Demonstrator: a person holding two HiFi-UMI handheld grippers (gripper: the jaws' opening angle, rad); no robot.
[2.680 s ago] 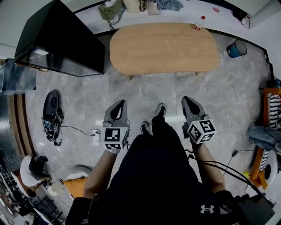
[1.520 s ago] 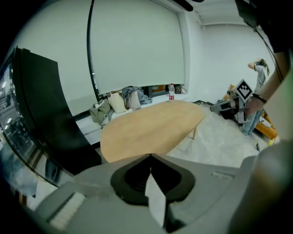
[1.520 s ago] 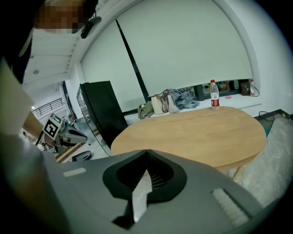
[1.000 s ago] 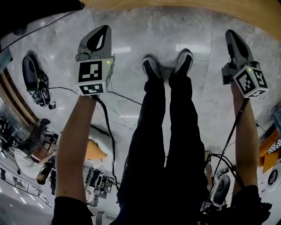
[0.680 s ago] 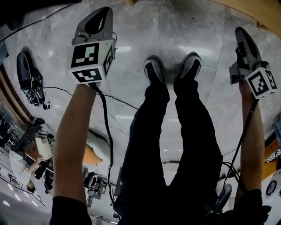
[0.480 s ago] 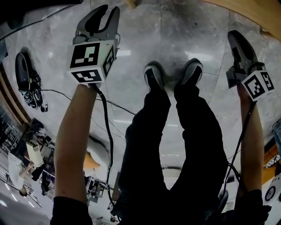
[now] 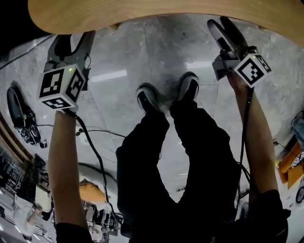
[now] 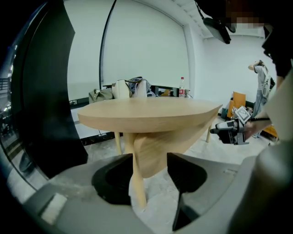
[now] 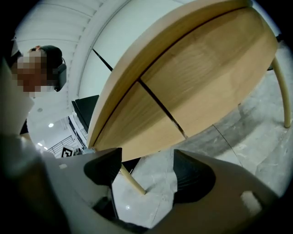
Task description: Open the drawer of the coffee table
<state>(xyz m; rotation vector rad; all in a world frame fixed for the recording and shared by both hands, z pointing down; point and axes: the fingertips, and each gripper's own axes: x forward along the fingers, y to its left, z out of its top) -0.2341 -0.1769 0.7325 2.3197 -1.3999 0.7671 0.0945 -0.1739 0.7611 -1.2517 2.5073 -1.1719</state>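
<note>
The oval wooden coffee table fills the top of the head view. Its drawer body hangs under the top in the left gripper view. In the right gripper view the underside shows a dark seam between two panels. My left gripper hovers below the table's left end; its jaws have just been opening and hold nothing. A table leg stands farther off in line with them. My right gripper is just under the right rim, jaws also freshly opened and empty.
A tall black cabinet stands left of the table. The person's shoes rest on the grey tiled floor between the grippers. Cables and a black device lie at the left. A bottle stands beyond the table.
Both grippers' jaws went from shut to open. The view dropped and the table's edge now spans the top, with both grippers close under it.
</note>
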